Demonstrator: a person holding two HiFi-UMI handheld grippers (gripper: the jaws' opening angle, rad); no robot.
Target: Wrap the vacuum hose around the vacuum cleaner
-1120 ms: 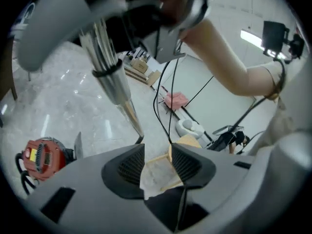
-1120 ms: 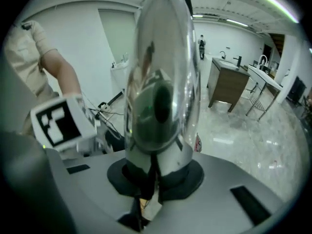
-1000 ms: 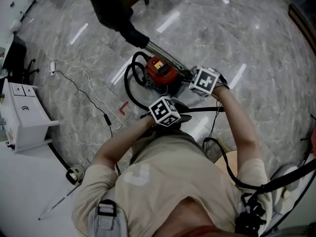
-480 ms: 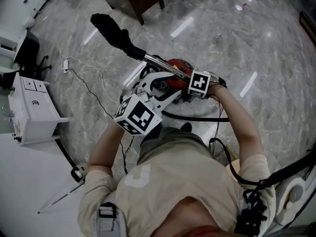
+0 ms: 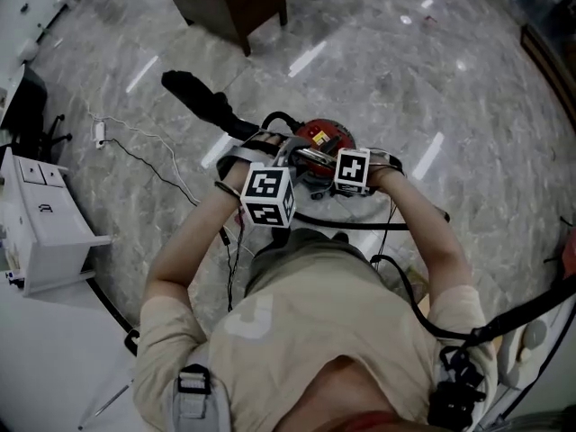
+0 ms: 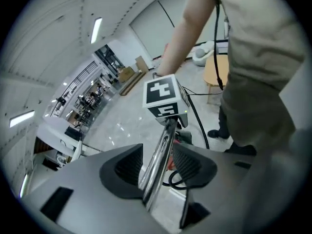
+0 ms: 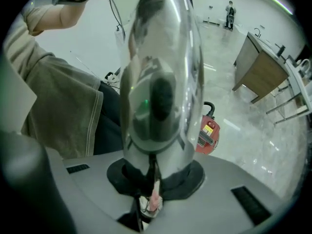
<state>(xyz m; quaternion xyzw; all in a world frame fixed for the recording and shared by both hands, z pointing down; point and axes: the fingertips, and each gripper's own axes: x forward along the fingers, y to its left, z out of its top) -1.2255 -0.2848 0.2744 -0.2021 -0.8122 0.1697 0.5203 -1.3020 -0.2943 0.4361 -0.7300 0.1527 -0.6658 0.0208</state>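
Far left on the marble floor (image 5: 432,79): the black brush head (image 5: 191,90), pointing up and away to the left, well apart from both hands.

From there, slanting down and rightward toward the person: the metal tube (image 6: 163,140), long axis running from the brush head to the grippers.

Next, the left gripper (image 6: 157,164). Jaws apart and just been opening, astride the tube, the chrome running between the pads. Close against one pad, clear of the other, so no clamp.

Just beyond and partly under the tube: the red vacuum cleaner (image 5: 322,136), standing on the floor, with the black hose (image 5: 273,116) curving round its far-left side. More black line trailing near the person's feet; hose or cable, hard to tell.

Rightmost, the right gripper (image 7: 152,184). Jaws clamped on the tube's near end, pointing steeply down, apparently carrying it alone.

Judged as mid-wrap, with the tube being brought across the vacuum cleaner. Crux of the coming move: the tube's axis against the vacuum cleaner, sitting right below the jaws and about equally near both hands. Hold on the right only, so steering likely from there, with the left free to regrip or gather hose.
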